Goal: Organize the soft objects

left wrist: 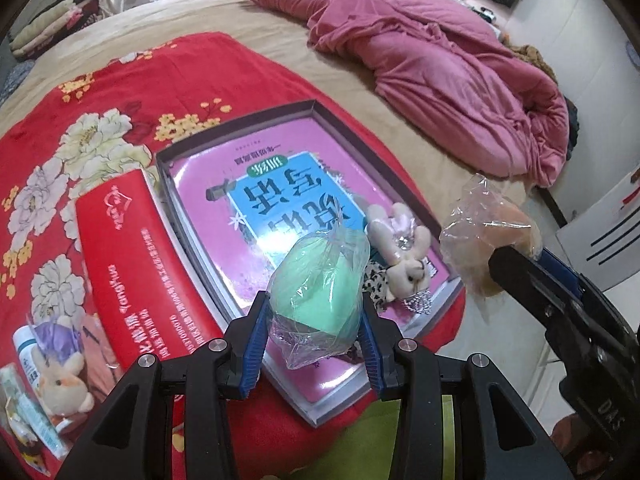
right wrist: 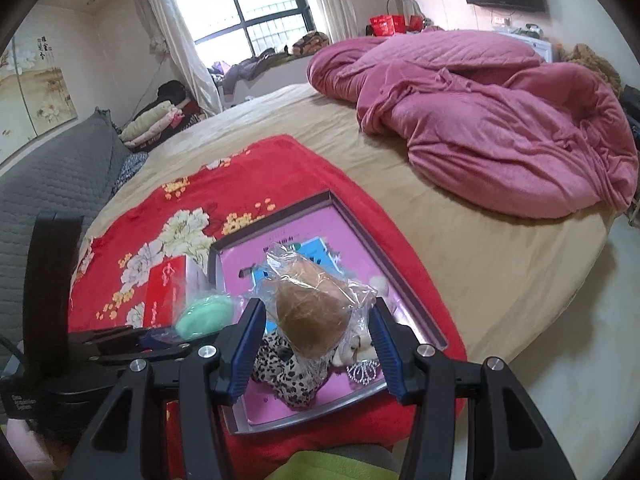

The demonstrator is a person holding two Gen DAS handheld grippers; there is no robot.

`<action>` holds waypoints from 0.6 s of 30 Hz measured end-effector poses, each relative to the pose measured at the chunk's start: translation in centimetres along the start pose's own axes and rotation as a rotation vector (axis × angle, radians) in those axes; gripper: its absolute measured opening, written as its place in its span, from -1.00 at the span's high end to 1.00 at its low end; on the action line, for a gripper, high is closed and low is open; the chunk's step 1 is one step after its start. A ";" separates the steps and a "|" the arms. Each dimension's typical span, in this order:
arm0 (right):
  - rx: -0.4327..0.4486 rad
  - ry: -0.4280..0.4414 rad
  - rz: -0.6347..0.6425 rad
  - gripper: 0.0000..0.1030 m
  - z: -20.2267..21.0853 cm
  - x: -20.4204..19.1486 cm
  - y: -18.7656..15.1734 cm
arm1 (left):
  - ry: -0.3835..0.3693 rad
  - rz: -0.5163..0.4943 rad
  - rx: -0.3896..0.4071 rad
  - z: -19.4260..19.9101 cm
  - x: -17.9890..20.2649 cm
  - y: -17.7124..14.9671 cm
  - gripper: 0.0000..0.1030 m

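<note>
My left gripper (left wrist: 316,312) is shut on a mint-green soft ball in clear plastic wrap (left wrist: 320,284), held above the near end of a grey tray (left wrist: 240,124) lined with a pink book. In the right wrist view that ball (right wrist: 204,316) shows at the left. My right gripper (right wrist: 316,320) is shut on a brown soft ball in clear wrap (right wrist: 312,312), also over the tray (right wrist: 400,272); in the left wrist view that ball (left wrist: 492,236) hangs at the right. A plush rabbit in a leopard-print dress (left wrist: 404,256) lies in the tray under both.
The tray rests on a red flowered blanket (left wrist: 100,92) on a beige bed (right wrist: 480,264). A red box (left wrist: 136,264) lies left of the tray. A second plush rabbit (left wrist: 64,376) and small packets sit at the lower left. A crumpled pink quilt (right wrist: 500,128) fills the far right.
</note>
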State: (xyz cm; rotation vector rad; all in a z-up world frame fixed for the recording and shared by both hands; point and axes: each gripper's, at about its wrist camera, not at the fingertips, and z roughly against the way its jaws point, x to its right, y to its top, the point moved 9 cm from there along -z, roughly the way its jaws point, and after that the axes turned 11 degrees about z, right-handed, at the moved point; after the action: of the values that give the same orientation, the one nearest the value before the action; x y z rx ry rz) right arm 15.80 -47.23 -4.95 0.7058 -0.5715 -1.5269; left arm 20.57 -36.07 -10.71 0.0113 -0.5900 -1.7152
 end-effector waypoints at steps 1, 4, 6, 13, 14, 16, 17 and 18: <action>-0.007 0.004 -0.004 -0.03 -0.4 0.0 -0.3 | 0.005 -0.005 -0.006 -0.3 0.0 -0.1 0.16; -0.030 0.006 -0.011 -0.03 -1.2 0.1 -0.9 | 0.011 -0.024 -0.029 -1.4 0.2 -0.6 0.16; -0.052 0.011 -0.018 -0.03 -1.8 0.2 -1.4 | 0.022 -0.042 -0.044 -1.9 0.3 -1.0 0.16; -0.115 0.017 -0.042 -0.03 -3.2 0.7 -2.7 | 0.037 -0.111 -0.115 -3.6 1.3 -3.4 0.16; -0.124 0.021 -0.044 -0.03 -3.4 0.7 -2.8 | 0.035 -0.113 -0.125 -3.9 1.4 -3.6 0.16; -0.147 0.026 -0.049 -0.03 -3.9 0.6 -3.2 | 0.043 -0.118 -0.129 -4.1 1.4 -3.9 0.16; -0.159 0.036 -0.052 -0.03 -4.1 0.4 -3.4 | 0.046 -0.125 -0.124 -4.1 1.4 -4.0 0.16; -0.164 0.044 -0.055 -0.03 -4.2 0.2 -3.6 | 0.047 -0.131 -0.121 -4.2 1.6 -4.1 0.16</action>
State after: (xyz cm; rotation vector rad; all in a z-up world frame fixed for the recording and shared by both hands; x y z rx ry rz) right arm 16.42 -46.95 -10.47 0.6318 -0.3919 -1.5857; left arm 17.80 -38.63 -15.44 0.0040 -0.4585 -1.8707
